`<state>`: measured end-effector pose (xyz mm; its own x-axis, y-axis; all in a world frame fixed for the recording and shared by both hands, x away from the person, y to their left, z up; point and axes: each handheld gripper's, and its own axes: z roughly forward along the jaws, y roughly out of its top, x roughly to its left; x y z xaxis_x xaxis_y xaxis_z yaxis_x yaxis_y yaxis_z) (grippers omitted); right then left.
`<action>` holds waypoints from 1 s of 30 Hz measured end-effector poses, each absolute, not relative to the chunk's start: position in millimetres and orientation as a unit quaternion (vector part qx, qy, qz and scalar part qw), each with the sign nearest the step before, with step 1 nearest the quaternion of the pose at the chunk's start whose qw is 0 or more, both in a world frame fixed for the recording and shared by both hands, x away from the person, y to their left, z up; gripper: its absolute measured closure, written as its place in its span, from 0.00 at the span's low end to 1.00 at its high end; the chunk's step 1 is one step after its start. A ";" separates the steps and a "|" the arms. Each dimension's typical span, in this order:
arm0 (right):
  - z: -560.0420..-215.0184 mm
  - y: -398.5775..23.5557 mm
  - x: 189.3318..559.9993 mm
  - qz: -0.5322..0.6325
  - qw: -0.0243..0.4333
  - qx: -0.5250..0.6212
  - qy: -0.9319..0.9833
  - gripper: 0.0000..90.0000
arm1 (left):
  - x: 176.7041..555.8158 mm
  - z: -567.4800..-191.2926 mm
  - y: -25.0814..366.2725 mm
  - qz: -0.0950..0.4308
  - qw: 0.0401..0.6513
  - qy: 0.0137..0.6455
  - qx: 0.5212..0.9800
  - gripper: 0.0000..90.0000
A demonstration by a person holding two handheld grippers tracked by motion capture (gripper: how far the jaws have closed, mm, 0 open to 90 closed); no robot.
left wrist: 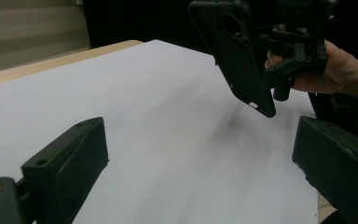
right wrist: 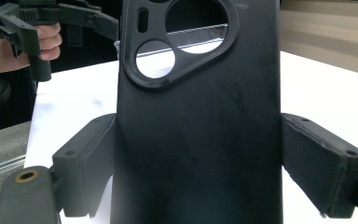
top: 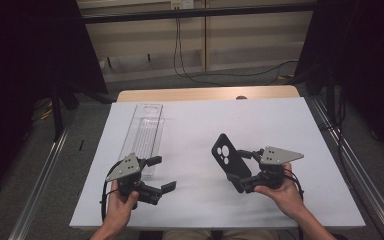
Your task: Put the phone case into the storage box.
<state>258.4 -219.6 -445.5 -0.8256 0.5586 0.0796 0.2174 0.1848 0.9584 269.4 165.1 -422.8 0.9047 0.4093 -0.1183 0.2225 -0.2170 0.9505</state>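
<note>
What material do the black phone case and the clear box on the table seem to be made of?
The phone case looks like matte black plastic or rubbery silicone: dull surface, faint scuffs, no shine, moulded camera cut-outs. Which of the two, I cannot tell. The clear box looks like thin transparent hard plastic: the white table shows through it, and its ridges catch light.

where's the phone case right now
The phone case is clamped in the right gripper, lifted off the white board, right of the clear tray.
</note>
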 end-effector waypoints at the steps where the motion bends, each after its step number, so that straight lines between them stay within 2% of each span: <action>1: -445.7 -218.8 258.9 0.585 0.144 0.256 0.756 0.15 | 270.3 -422.4 163.0 0.077 0.592 0.203 0.776 0.04; 6: -447.1 -217.8 258.2 0.591 0.142 0.253 0.753 0.15 | 276.8 -420.3 149.2 0.058 0.593 0.168 0.785 0.03; 30: -448.9 -218.8 260.0 0.596 0.127 0.240 0.756 0.15 | 306.9 -405.1 102.6 0.001 0.592 0.105 0.799 0.02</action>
<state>260.0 -218.8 -448.9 -0.8531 0.5131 0.0945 0.2113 0.1741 0.9618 306.9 102.6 -405.1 0.9779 0.1689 -0.1233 0.1672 -0.2771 0.9462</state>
